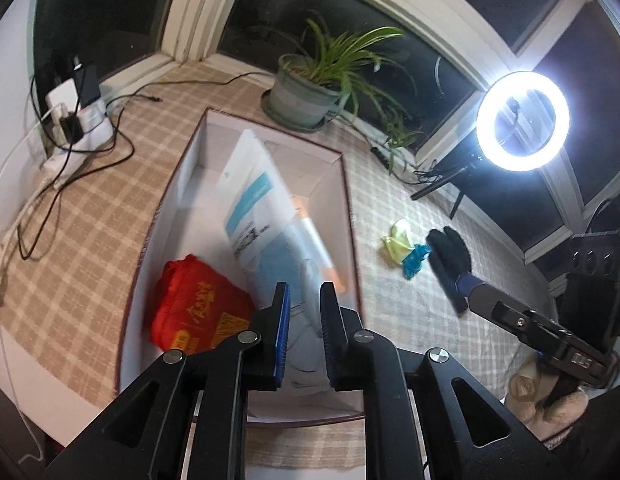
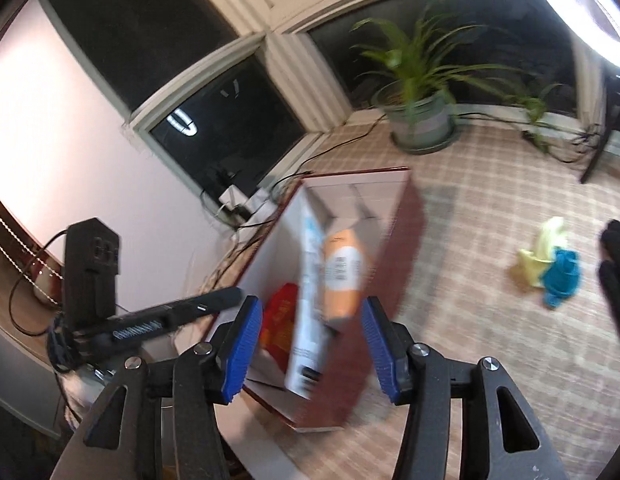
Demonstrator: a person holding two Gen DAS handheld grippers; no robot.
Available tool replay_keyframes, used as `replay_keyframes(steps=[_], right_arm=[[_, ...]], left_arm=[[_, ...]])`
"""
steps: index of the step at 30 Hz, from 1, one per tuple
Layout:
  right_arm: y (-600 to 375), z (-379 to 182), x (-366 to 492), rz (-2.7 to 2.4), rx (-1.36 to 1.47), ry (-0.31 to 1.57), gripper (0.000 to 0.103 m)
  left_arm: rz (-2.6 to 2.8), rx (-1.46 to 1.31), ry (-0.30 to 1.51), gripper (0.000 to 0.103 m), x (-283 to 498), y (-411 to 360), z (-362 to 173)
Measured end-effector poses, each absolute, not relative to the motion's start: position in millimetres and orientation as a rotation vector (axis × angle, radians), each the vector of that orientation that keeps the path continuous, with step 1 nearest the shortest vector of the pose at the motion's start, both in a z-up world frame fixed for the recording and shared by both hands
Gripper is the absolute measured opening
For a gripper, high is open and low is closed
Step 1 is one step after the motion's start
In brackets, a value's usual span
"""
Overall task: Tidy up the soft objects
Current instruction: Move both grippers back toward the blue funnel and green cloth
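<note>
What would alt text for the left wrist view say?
The left tongs hover open over a white box holding a red pouch and a white-and-blue packet. A black glove and yellow and teal cloths lie on the checked tablecloth.

In the left wrist view, the white-and-blue plastic packet (image 1: 262, 216) in the frame's centre was motion-blurred, its print unreadable, and its lower end hid behind the left gripper's fingers (image 1: 281, 328). In the right wrist view, the black knitted glove (image 2: 617, 272) was cut off by the right edge, and the bright ring light (image 2: 593, 0) by the top right corner.
</note>
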State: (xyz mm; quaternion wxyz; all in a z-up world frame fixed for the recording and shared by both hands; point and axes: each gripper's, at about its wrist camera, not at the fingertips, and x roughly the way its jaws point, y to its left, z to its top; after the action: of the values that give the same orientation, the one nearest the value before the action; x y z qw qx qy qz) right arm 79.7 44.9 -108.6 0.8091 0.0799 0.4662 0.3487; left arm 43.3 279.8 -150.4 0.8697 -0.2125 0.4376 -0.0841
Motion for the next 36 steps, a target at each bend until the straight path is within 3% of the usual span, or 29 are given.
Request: replay_keyframes(steps=[2, 12, 13, 15, 18, 33, 36], right_arm=[[20, -109, 80, 0.723, 0.196, 0.997, 0.049], [-116, -114, 84, 0.561, 0.252, 0.979, 0.052], [-129, -114, 85, 0.547, 0.255, 0.975, 0.056], [-150, -114, 88, 0.523, 0.251, 0.967, 0.062], [-175, -116, 95, 0.501, 0.220, 0.960, 0.063], [-135, -159, 158, 0.555, -0.063, 1.028, 0.063], [-117, -178, 173, 0.557, -0.135, 1.047, 0.054]], left_arm=[[-0.184, -0.441, 0.898, 0.022, 41, 271, -144], [-0.240, -0.425, 0.898, 0.023, 41, 199, -138], [-0.246, -0.421, 0.900, 0.025, 42, 189, -139], [-0.256, -0.411, 0.899, 0.039, 43, 169, -141], [-0.263, -0.389, 0.910, 0.040, 46, 143, -146], [-0.168, -0.387, 0.962, 0.040, 83, 81, -190], [-0.154, -0.417, 0.973, 0.040, 88, 80, -197]])
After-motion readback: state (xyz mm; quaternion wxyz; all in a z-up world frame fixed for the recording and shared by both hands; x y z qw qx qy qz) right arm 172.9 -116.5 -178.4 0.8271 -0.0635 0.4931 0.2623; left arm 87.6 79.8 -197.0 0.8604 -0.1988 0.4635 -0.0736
